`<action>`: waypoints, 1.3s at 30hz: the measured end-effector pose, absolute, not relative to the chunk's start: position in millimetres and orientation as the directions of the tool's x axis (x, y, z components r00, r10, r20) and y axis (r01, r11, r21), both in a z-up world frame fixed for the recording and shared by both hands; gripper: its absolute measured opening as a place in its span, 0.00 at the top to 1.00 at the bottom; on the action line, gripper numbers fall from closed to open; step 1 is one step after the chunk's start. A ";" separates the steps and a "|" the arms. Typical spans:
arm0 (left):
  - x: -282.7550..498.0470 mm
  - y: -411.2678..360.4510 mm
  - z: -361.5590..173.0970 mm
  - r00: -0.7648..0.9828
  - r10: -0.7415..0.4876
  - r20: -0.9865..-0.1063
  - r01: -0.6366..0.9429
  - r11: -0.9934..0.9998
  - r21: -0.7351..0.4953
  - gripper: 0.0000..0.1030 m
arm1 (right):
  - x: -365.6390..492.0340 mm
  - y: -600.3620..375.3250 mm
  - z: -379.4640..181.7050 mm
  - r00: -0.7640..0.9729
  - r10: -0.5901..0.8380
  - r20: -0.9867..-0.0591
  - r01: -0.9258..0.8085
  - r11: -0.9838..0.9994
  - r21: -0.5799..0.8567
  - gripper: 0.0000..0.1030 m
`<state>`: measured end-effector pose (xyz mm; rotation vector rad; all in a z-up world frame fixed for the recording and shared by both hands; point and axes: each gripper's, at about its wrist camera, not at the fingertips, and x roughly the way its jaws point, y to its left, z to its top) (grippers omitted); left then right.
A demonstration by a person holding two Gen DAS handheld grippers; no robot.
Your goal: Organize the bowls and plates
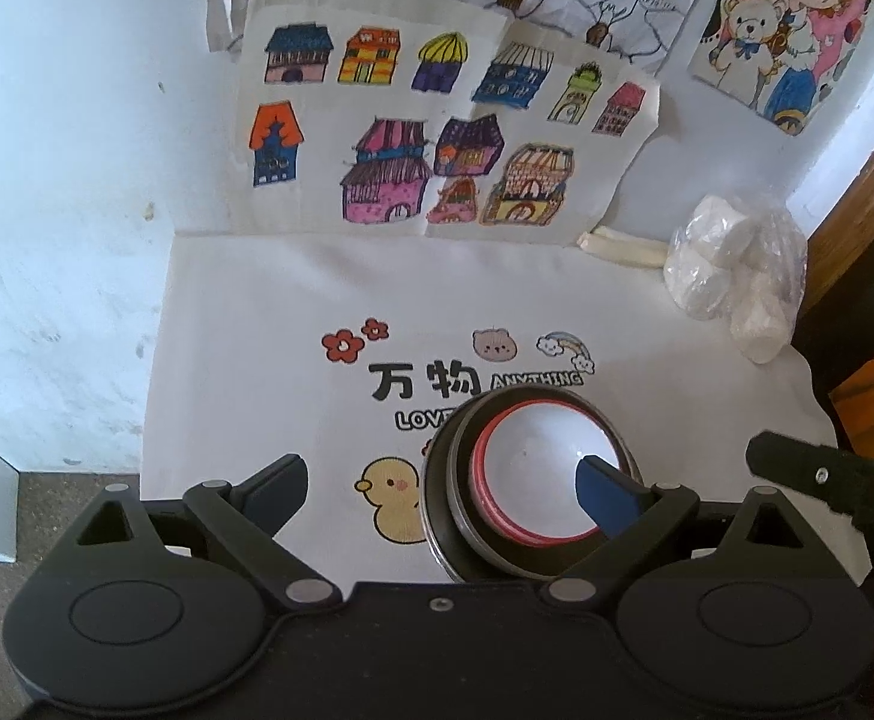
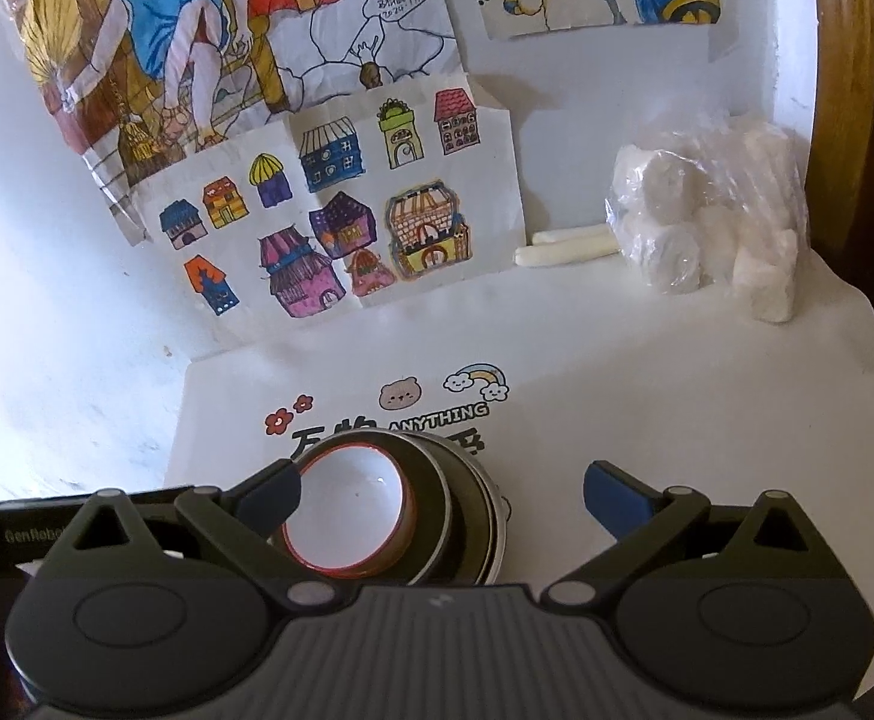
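Seemingly most of the sorting is done: every dish in view sits in one nested stack (image 1: 532,492) on the table (image 1: 245,324), and no loose plate or bowl shows anywhere else, so I judge little is left beyond perhaps a last nudge or moving the stack; whether other dishes lie out of view cannot be told.

Largest is the table, covered by a white matte cloth printed with cartoon flowers, a bear, a rainbow, a yellow duck and black lettering. Behind it, at 12 o'clock, a pale rough wall (image 1: 59,168) carries flat paper drawings (image 1: 425,120) of coloured houses, slightly curled at the edges. At 2 o'clock a crinkled clear plastic bag (image 2: 712,204) holds soft white rolls, with two pale sticks (image 2: 562,249) lying beside it against the wall.

The stack lies at 6 o'clock in both views, near the front edge of the cloth. Its outer bowl (image 1: 437,510) is round, dark and glossy with a metallic-looking rim; a second dark dish nests within, and innermost is a smooth white bowl (image 1: 544,468) ringed in red.

The left gripper (image 1: 442,489) has its jaws spread wide and holding nothing; its right blue-padded finger (image 1: 604,498) reaches over the white bowl's inside, though contact cannot be told. The right gripper (image 2: 442,495) is likewise wide and empty, its left finger (image 2: 269,495) just at the red rim at 9 o'clock.
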<state>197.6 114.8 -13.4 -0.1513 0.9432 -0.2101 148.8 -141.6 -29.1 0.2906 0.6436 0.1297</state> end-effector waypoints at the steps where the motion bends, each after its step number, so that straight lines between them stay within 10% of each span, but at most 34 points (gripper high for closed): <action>1: 195.5 113.9 -11.1 0.576 -0.238 -0.782 0.111 0.971 -0.214 0.06 | 145.6 -142.5 -29.8 0.796 0.213 -0.566 -0.034 0.951 0.309 0.00; 39: 116.9 102.8 22.3 0.690 -0.177 -0.702 0.092 0.983 -0.158 0.01 | 62.6 -156.1 -18.7 0.852 0.246 -0.462 -0.095 0.941 0.325 0.00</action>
